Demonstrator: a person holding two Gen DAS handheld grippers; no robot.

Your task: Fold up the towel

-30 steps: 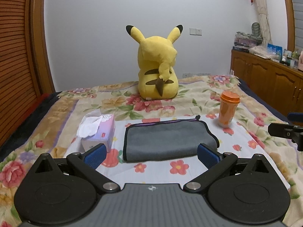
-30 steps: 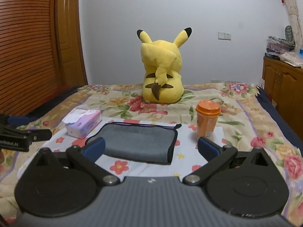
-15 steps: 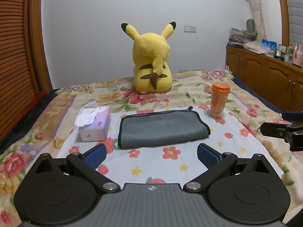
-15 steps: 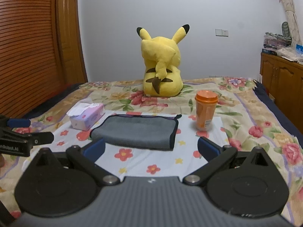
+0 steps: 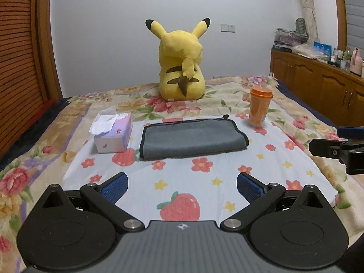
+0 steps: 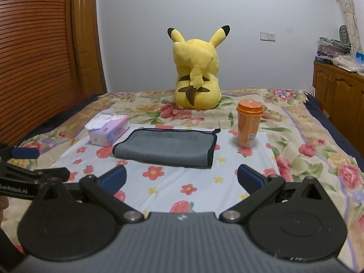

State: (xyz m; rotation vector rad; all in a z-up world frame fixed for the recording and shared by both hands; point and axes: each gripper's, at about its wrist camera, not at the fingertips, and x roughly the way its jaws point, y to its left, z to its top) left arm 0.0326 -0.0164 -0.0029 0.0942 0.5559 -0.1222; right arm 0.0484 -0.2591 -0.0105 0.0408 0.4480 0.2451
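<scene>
Holding both tools wide apart and empty, I keep my left tool (image 5: 182,187) and right tool (image 6: 181,177) low in their frames, short of the towel (image 5: 193,137). It lies folded at mid-frame on the bed (image 5: 284,173), between a tissue box (image 5: 113,133) and an orange cup (image 5: 260,107). It looks soft, limp and light; I judge the black-bound corners the best places to pinch.

This is a home bedroom: a bed (image 5: 295,118) spread with a floral quilt carries a yellow plush toy (image 5: 180,63) and a tissue box (image 5: 113,134), with a slatted wooden wardrobe (image 6: 34,56) on one side and cluttered wooden cabinets (image 5: 318,86) along the other wall.
</scene>
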